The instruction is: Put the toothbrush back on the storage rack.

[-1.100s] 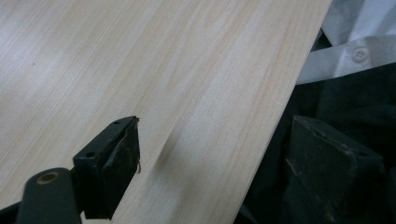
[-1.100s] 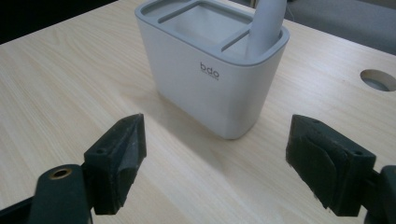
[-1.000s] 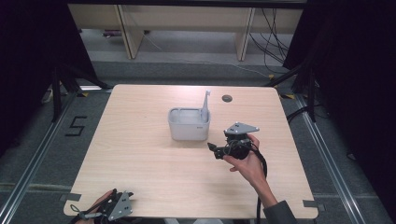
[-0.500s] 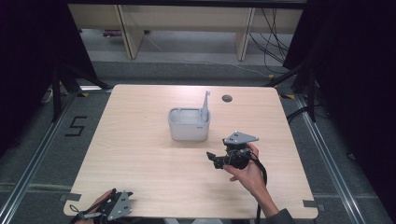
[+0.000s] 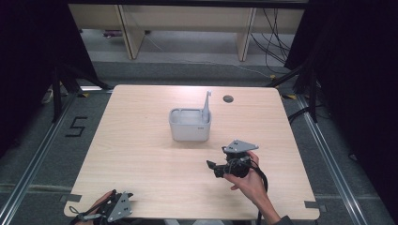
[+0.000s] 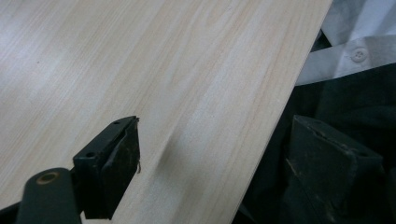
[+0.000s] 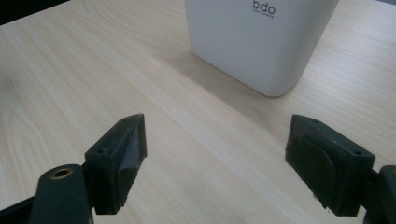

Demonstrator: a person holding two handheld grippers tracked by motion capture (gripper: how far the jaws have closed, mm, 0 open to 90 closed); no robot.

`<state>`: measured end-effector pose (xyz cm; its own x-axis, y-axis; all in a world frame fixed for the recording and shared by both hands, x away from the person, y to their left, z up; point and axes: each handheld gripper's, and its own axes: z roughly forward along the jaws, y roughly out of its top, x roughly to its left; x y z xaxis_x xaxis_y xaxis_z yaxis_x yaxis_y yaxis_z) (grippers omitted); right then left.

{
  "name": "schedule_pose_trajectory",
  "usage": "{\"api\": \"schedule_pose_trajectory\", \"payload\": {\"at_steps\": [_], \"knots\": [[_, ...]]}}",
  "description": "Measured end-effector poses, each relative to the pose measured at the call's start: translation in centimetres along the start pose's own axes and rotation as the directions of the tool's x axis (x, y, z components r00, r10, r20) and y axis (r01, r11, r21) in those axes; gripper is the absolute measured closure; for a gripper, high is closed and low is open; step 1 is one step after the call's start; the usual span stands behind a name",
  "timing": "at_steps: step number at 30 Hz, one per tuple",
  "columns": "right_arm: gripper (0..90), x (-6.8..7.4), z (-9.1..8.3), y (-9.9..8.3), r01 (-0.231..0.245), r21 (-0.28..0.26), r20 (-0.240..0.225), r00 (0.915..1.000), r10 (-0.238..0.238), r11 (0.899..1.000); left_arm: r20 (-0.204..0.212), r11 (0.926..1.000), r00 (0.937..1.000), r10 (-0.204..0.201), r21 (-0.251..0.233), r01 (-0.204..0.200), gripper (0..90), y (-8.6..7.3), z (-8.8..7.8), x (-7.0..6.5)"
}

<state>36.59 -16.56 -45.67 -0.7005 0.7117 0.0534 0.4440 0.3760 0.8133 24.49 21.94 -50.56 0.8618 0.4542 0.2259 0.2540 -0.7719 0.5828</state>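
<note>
The white container [image 5: 189,125] stands mid-table, a pale utensil [image 5: 206,104], perhaps a brush, upright inside. The right gripper [image 5: 220,168], jaws wide and empty, sits near it; the left gripper [image 5: 115,211] rests open at the near edge. An off-centre approach could tip the container.

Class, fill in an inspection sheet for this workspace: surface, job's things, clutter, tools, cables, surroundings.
Surface: pale wood table, round grommet hole near the far edge.
Job's things: white container near the middle, a grey utensil standing upright in its right end.
Clutter: nothing seen.
Tools: right tool open, empty, short of the container on its near right; left tool open, empty, at the near left edge.
Cables: black cable trailing from the right tool; loose cables on the floor beyond.
Surroundings: wooden shelving, dark curtains, a floor mark "5".
</note>
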Motion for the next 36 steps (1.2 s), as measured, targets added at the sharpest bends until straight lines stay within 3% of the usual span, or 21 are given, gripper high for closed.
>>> {"api": "schedule_pose_trajectory", "payload": {"at_steps": [2,3,17,18,24,25,28,30,31,32,34,36], "knots": [[21.0,0.1,0.0,-0.3,0.020,-0.004,-0.002,0.9998,-0.020,1.000,-0.005,1.0000,1.0000,-0.003,-0.006,0.003,16.5,0.1,-0.1,0.0],[21.0,0.4,-0.2,-0.5,-0.009,0.010,-0.008,0.9999,0.009,1.000,-0.003,1.0000,1.0000,-0.003,-0.005,0.003,16.5,0.1,-0.1,0.0],[19.8,1.0,-0.4,-2.4,-0.001,0.030,-0.030,0.9995,0.001,1.000,0.003,1.0000,1.0000,0.001,-0.007,-0.001,16.5,0.1,-0.1,0.0],[19.6,1.3,-0.6,-2.7,-0.028,0.041,-0.033,0.9990,0.029,0.999,0.005,1.0000,1.0000,0.000,-0.006,0.000,16.5,0.0,-0.1,0.0],[17.7,1.4,-1.1,-3.6,-0.002,0.031,-0.048,0.9988,0.003,1.000,-0.001,1.0000,1.0000,-0.002,-0.005,0.002,16.5,0.0,-0.1,0.0],[17.7,1.7,-1.2,-3.7,-0.046,0.044,-0.047,0.9977,0.048,0.998,-0.001,1.0000,1.0000,-0.002,-0.005,0.002,16.5,0.0,-0.1,0.0],[17.4,2.0,-1.5,-4.2,-0.061,0.050,-0.052,0.9966,0.064,0.997,0.006,1.0000,1.0000,-0.005,-0.005,0.005,16.6,0.0,0.0,-0.1],[17.4,1.8,-1.6,-4.4,-0.025,0.040,-0.057,0.9980,0.028,0.999,0.004,1.0000,1.0000,-0.005,-0.006,0.005,16.5,0.0,0.0,0.0],[17.5,2.0,-1.6,-4.5,-0.049,0.048,-0.063,0.9967,0.052,0.998,0.003,1.0000,1.0000,-0.006,-0.005,0.006,16.5,0.0,-0.1,0.0],[17.4,2.0,-1.8,-4.6,-0.027,0.041,-0.051,0.9983,0.029,0.999,0.003,1.0000,1.0000,-0.004,-0.006,0.004,16.5,0.0,-0.1,0.0],[17.4,2.1,-1.8,-4.7,-0.043,0.052,-0.062,0.9970,0.047,0.998,0.007,1.0000,1.0000,-0.003,-0.005,0.003,16.5,0.0,-0.1,0.0],[17.7,2.3,-2.0,-5.0,-0.014,0.068,-0.051,0.9985,0.018,0.998,0.005,1.0000,1.0000,-0.004,-0.004,0.004,16.5,0.0,0.0,0.0]]}}
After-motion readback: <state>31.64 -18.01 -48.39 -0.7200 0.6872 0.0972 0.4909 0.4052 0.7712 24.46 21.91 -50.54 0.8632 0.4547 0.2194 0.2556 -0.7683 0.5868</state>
